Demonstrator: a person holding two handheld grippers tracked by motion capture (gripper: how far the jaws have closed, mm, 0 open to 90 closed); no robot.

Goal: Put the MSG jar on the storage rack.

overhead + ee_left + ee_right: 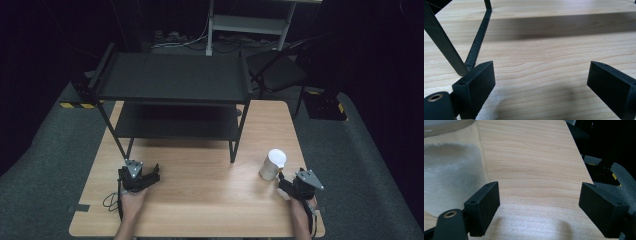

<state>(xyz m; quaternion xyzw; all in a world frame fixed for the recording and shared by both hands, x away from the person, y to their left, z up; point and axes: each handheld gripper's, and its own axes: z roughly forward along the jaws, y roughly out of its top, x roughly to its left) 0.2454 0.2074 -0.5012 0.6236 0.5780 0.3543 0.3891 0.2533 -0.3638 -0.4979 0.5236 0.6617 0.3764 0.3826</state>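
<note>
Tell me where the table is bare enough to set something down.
The widest free patch of the light wooden table lies between the left claw and the white paper cup, in front of the black two-tier metal shelf rack. The right claw sits close beside the cup, so that corner is crowded. The rack's tiers also look bare.

Wooden table [200, 200]: black 2-tier shelf rack [175, 80] at rear, white cup [273, 164] front right.
</note>
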